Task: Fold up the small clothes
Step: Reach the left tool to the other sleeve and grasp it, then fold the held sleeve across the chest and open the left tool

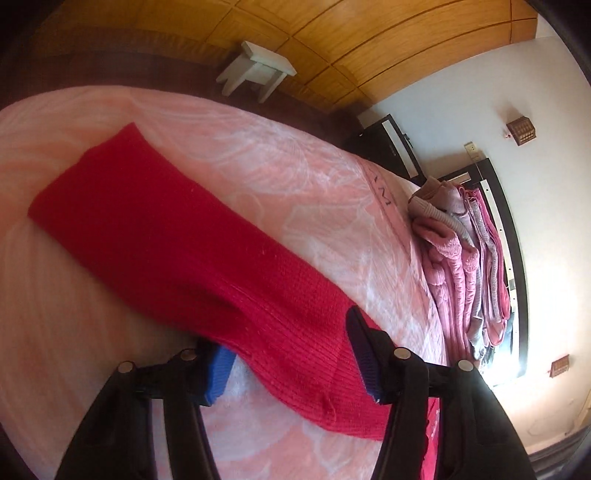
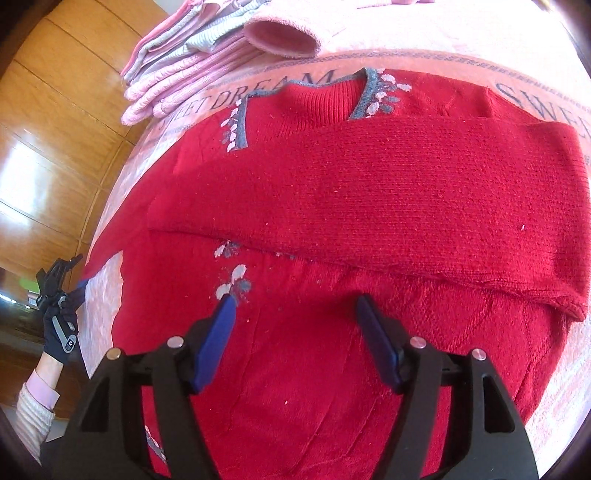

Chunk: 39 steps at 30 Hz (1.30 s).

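Note:
A red knit sweater [image 2: 332, 192] lies flat on the pink bedspread [image 2: 424, 59], its grey-trimmed neck at the far side and one sleeve [image 2: 369, 206] folded across the chest. My right gripper [image 2: 295, 314] hovers open just above the sweater's lower body, with nothing between its blue pads. In the left wrist view a red ribbed sleeve end [image 1: 314, 354] runs between the wide-apart fingers of my left gripper [image 1: 288, 339], which is open. The right wrist view shows the left gripper [image 2: 59, 280] at the sweater's left edge, held by a gloved hand [image 2: 61, 332].
A pile of folded pink and grey clothes [image 1: 465, 258] sits near the dark headboard [image 1: 511, 258], and shows again as folded clothes [image 2: 192, 55] beyond the sweater's neck. A white stool [image 1: 255, 70] stands on the wooden floor [image 1: 369, 33] past the bed.

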Each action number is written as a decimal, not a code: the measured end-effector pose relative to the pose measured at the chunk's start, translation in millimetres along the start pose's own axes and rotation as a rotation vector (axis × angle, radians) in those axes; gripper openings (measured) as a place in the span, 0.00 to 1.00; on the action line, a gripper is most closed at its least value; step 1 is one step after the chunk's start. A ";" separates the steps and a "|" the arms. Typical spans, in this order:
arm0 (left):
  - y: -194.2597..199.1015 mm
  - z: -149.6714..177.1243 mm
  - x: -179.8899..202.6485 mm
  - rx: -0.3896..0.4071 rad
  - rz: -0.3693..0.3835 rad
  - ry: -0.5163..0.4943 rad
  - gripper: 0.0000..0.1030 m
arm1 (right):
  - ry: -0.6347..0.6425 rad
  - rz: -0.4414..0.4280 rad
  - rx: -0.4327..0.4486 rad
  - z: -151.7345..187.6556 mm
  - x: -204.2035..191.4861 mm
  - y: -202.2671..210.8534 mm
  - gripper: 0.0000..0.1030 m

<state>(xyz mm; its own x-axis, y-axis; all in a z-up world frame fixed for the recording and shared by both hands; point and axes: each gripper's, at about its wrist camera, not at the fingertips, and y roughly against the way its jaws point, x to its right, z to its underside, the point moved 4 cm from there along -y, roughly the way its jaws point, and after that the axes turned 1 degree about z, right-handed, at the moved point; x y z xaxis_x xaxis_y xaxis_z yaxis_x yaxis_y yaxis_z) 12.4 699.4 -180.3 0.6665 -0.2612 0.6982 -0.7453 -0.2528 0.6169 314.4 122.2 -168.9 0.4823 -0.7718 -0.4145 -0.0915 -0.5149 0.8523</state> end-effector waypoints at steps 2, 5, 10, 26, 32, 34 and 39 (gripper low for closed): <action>-1.1 -3.6 2.9 0.009 -0.008 -0.045 0.40 | 0.016 0.007 0.002 0.1 -1.0 -0.5 0.67; 0.2 -7.4 8.1 0.021 0.009 -0.109 0.20 | 0.022 0.006 0.004 0.7 -1.4 -0.5 0.67; 9.5 -8.9 23.2 0.061 0.072 -0.170 0.10 | 0.008 0.000 0.006 2.3 0.2 2.5 0.65; -12.3 98.8 174.6 -0.051 0.257 -0.525 0.09 | -0.035 0.017 0.036 9.5 28.2 29.7 0.65; -28.2 148.6 222.2 -0.102 0.320 -0.592 0.09 | -0.083 0.038 0.058 9.6 53.1 41.3 0.65; -31.5 167.3 236.1 -0.116 0.342 -0.612 0.09 | -0.095 0.042 0.062 10.9 60.4 44.4 0.65; -39.9 216.2 274.2 -0.160 0.407 -0.665 0.09 | -0.108 0.053 0.070 12.7 71.6 49.6 0.65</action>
<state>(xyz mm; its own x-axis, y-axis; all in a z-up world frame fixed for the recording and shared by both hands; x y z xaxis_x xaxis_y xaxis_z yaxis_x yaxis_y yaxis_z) 228.3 436.4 -92.0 0.1731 -0.8184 0.5480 -0.8917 0.1060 0.4400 333.3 36.7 -160.3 0.3786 -0.8325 -0.4045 -0.1773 -0.4942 0.8511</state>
